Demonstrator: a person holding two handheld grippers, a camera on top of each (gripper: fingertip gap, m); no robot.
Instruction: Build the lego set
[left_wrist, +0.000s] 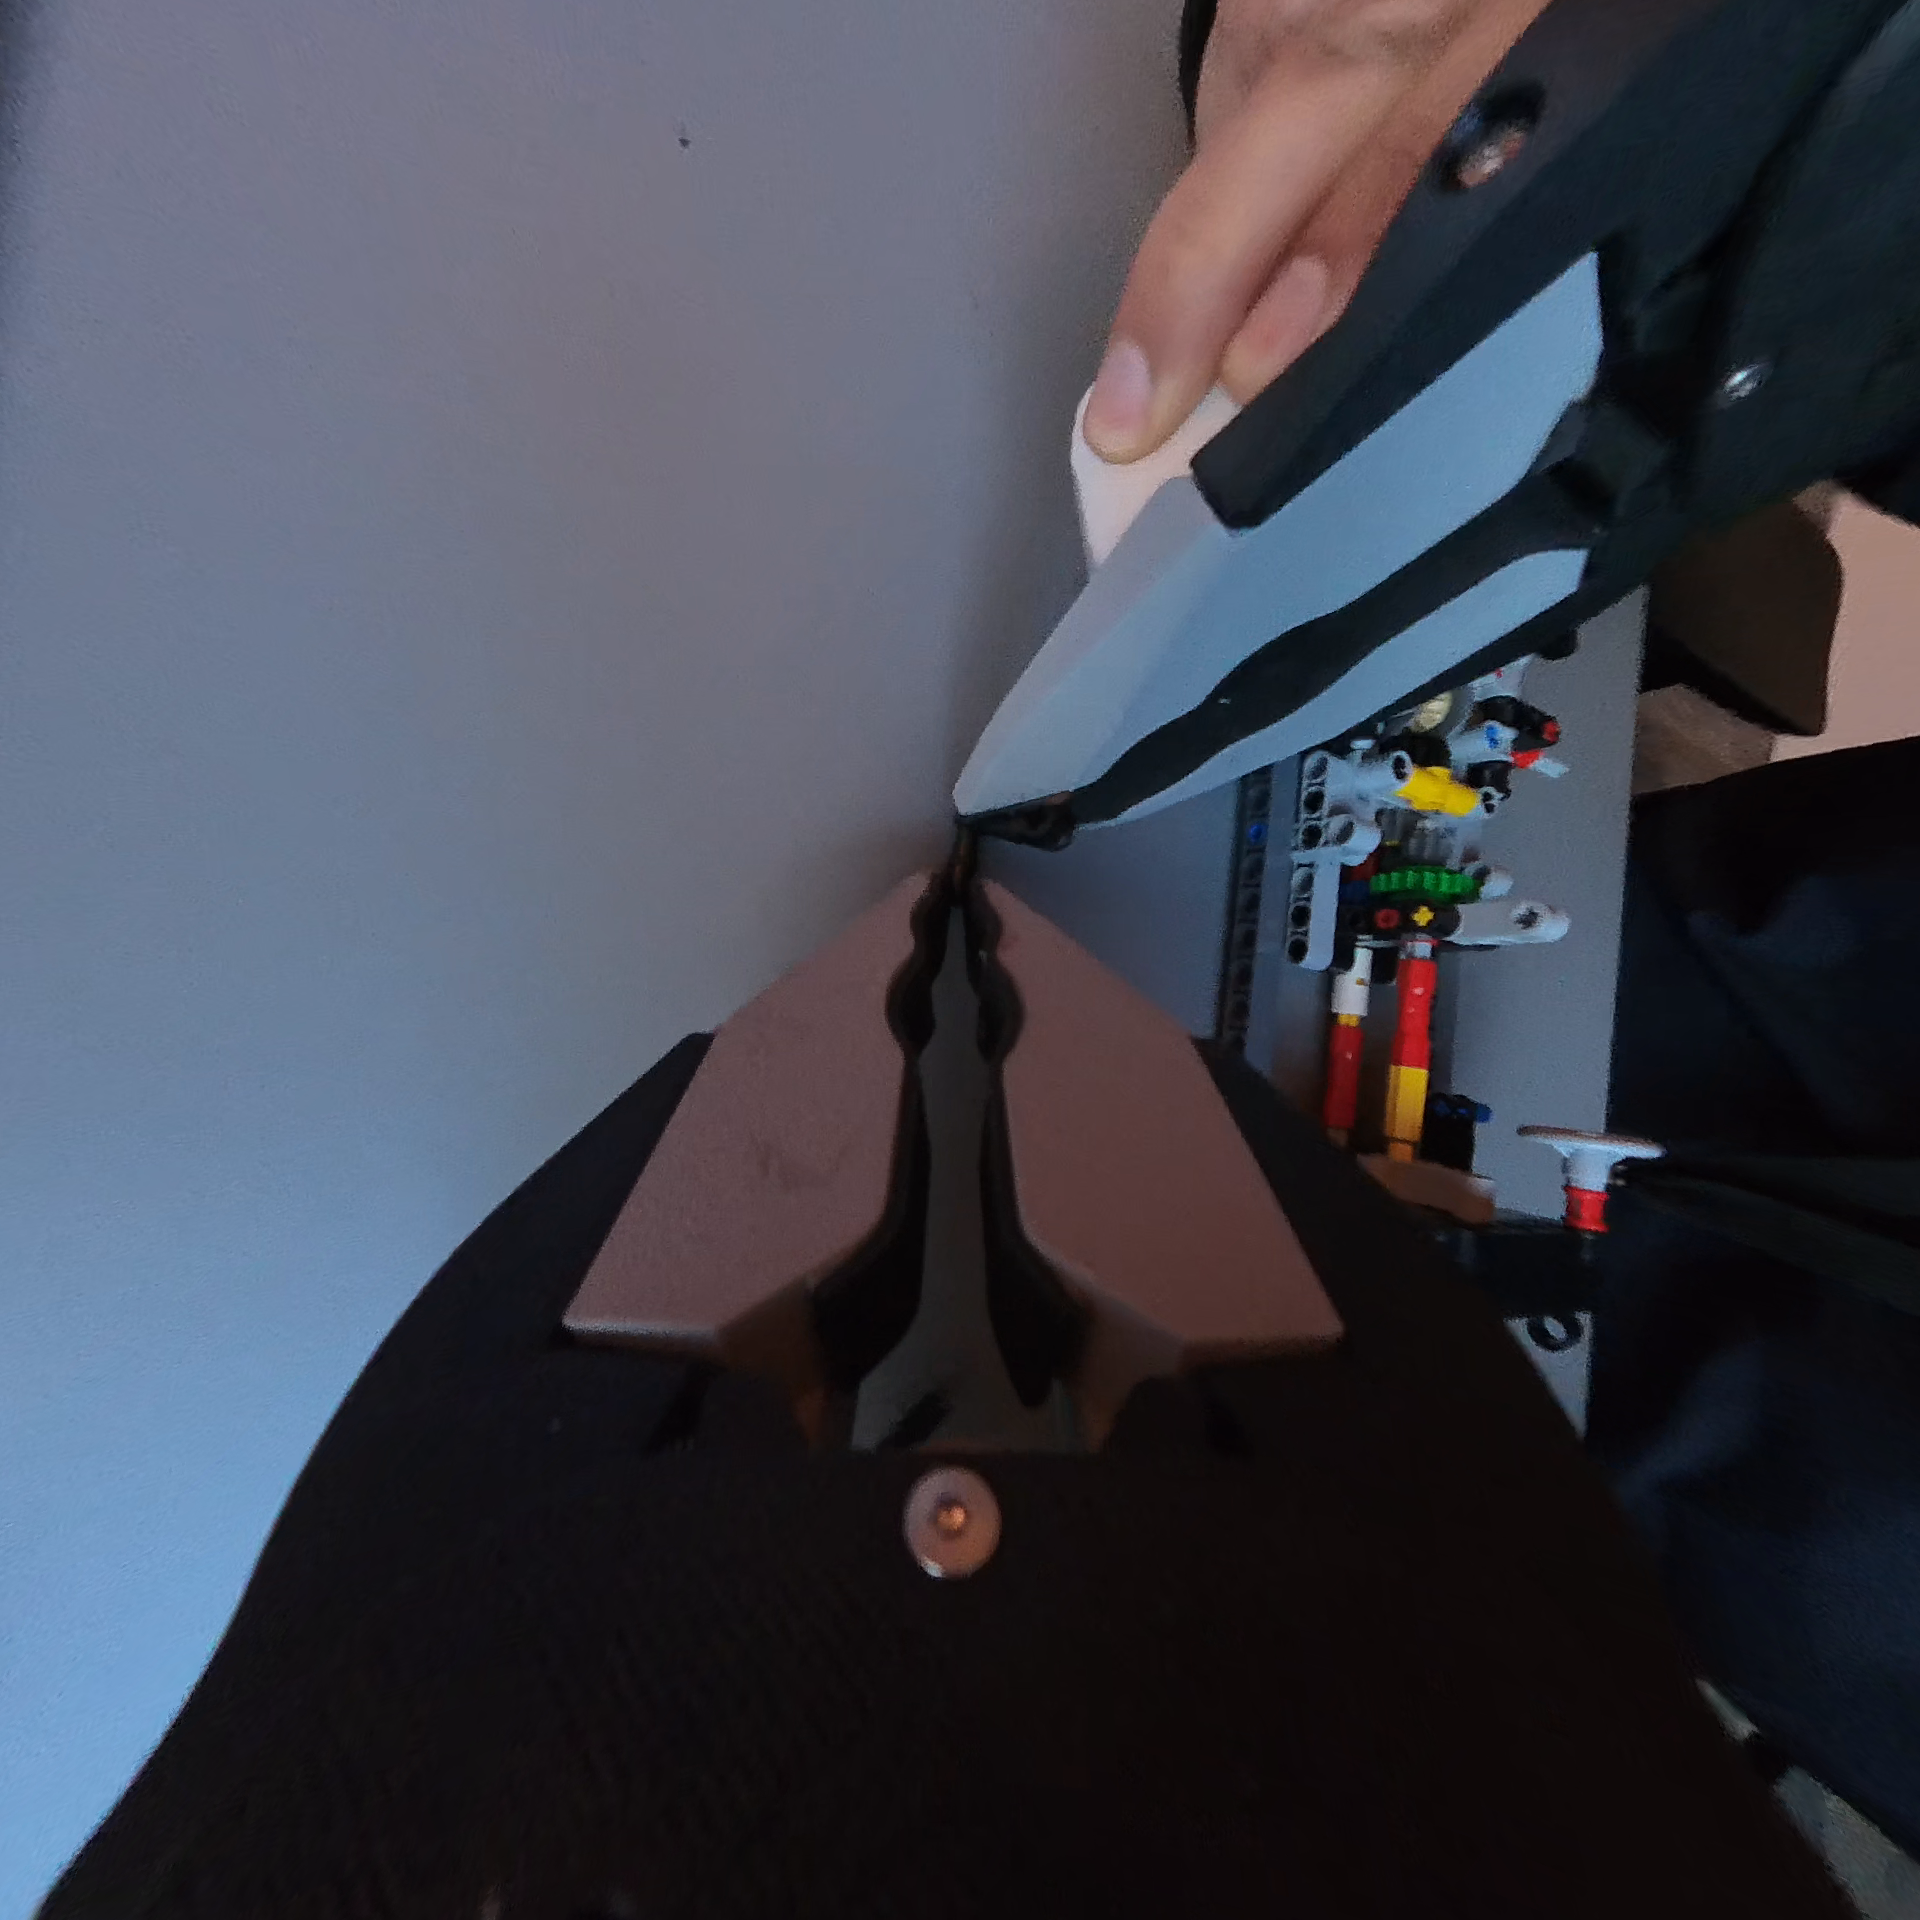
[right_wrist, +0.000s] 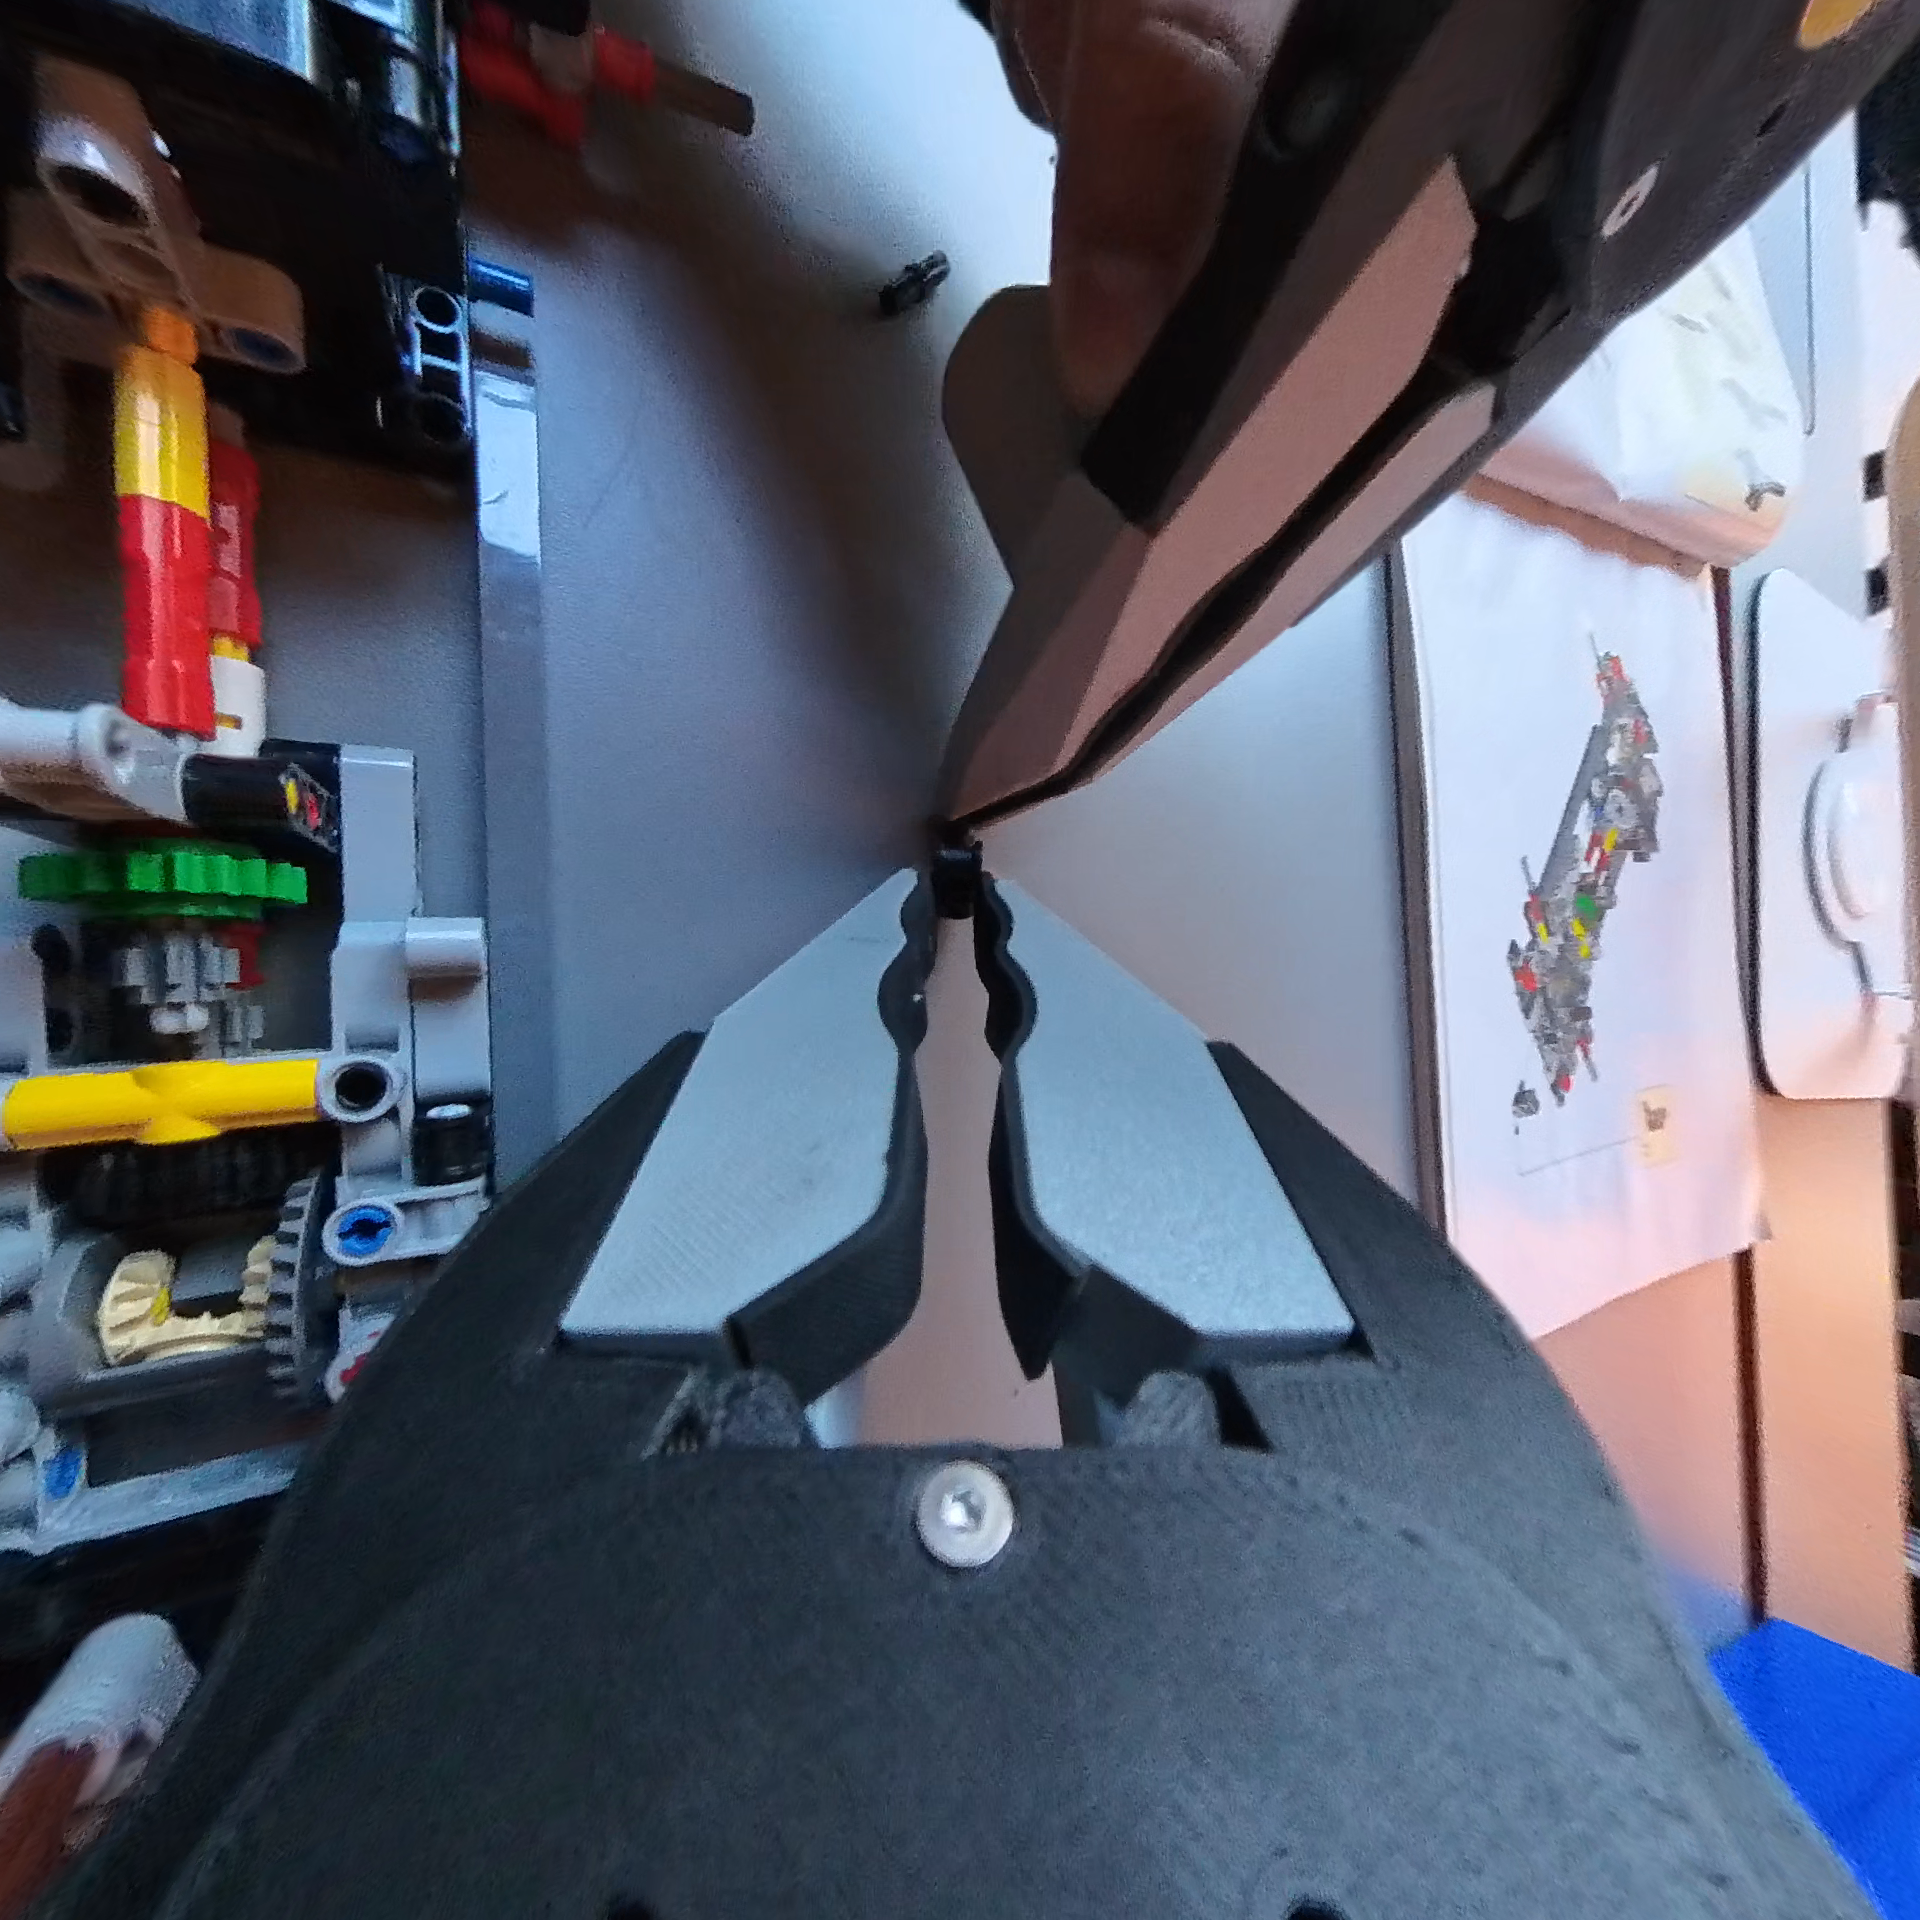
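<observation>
In the left wrist view my left gripper (left_wrist: 961, 878), with brown fingers, has its tips closed on the near end of a small black connector piece (left_wrist: 1023, 823). My right gripper (left_wrist: 1013, 816), with grey fingers, comes in from the upper right and pinches the same piece. A hand (left_wrist: 1247, 208) holds it. In the right wrist view my right gripper (right_wrist: 956, 899) is shut on the black piece (right_wrist: 956, 876), which stands up out of its tips. The left gripper's brown fingertips (right_wrist: 987, 769) meet the top of the piece from above. Both grippers are above a grey board (right_wrist: 727, 623).
A brick-built gear assembly with green, yellow and red parts stands on the board at the right of the left wrist view (left_wrist: 1403, 831) and at the left of the right wrist view (right_wrist: 208, 935). A loose black pin (right_wrist: 912, 283) lies on the board. A printed instruction sheet (right_wrist: 1579, 883) lies to the right. Only a small space, under 4 cm, lies between the two pairs of fingers.
</observation>
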